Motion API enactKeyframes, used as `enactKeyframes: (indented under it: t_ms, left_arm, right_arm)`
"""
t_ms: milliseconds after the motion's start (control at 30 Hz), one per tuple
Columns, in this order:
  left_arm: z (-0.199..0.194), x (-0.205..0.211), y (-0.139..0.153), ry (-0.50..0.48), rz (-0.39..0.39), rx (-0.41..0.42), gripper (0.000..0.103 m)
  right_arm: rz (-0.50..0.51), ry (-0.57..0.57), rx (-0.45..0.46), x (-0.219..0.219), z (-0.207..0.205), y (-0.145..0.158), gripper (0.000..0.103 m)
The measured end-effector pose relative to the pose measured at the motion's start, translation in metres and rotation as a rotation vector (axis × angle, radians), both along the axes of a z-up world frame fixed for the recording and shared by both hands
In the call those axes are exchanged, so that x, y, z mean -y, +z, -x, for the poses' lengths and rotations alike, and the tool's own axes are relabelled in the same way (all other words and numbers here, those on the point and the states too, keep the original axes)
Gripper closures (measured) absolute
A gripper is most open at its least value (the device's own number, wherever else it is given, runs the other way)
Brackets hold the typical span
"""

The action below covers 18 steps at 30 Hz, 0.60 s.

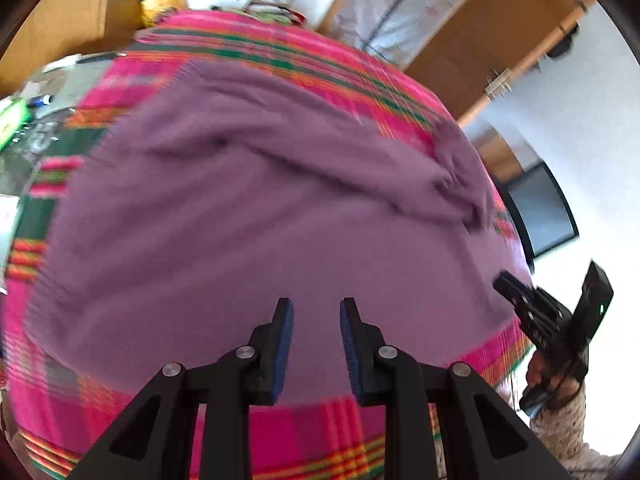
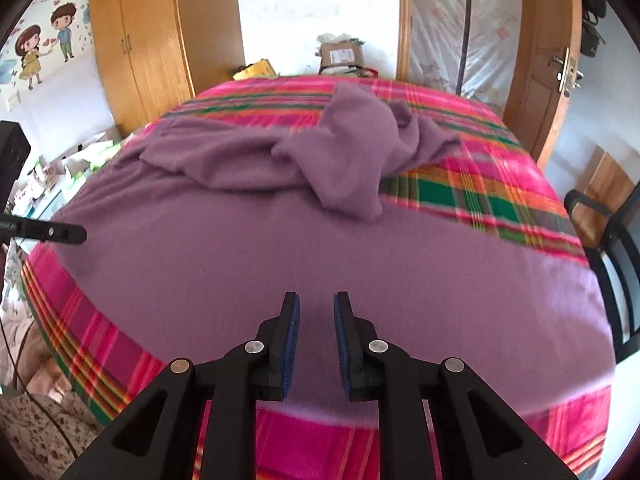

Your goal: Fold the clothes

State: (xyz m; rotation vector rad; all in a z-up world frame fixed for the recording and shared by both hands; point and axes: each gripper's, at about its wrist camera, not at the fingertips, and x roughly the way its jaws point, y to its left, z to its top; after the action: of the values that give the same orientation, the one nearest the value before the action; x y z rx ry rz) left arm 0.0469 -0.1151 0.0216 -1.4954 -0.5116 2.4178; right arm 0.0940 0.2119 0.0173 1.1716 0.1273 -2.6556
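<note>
both claws slightly parted, empty, above purple garment.

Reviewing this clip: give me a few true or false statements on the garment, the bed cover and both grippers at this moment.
1. The purple knit garment lies on a pink, green and orange plaid bed cover. True.
2. The left gripper is clamped on the garment's hem. False: its jaws stand apart, holding nothing.
3. The right gripper is open and empty. True.
4. The garment is already folded into a neat square. False: it is spread out, with its far part bunched in a heap.
5. A cardboard box sits beyond the bed's far end. True.
</note>
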Motion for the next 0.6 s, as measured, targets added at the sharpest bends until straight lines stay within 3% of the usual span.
enactKeyframes:
  t_ms: [233,333,467,567,600]
  left_arm:
    - [0.052,0.043,0.035,0.104,0.093,-0.052,0.078]
    - [0.078,0.055,0.042,0.116,0.059,-0.046,0.077]
    - [0.107,0.064,0.042,0.145,0.085,-0.026,0.077]
    - [0.129,0.070,0.037,0.128,0.054,-0.011,0.077]
    - [0.135,0.072,0.037,0.132,0.082,-0.006,0.077]
  right_arm:
    - [0.008,-0.037,-0.059,-0.004,0.036,0.029,0.085]
    - [0.023,-0.059,-0.070,-0.007,0.056,0.039,0.082]
    - [0.059,-0.076,-0.068,-0.009,0.081,0.047,0.082]
    - [0.079,-0.081,-0.054,-0.009,0.099,0.050,0.082]
    - [0.083,-0.083,-0.050,-0.008,0.104,0.051,0.082]
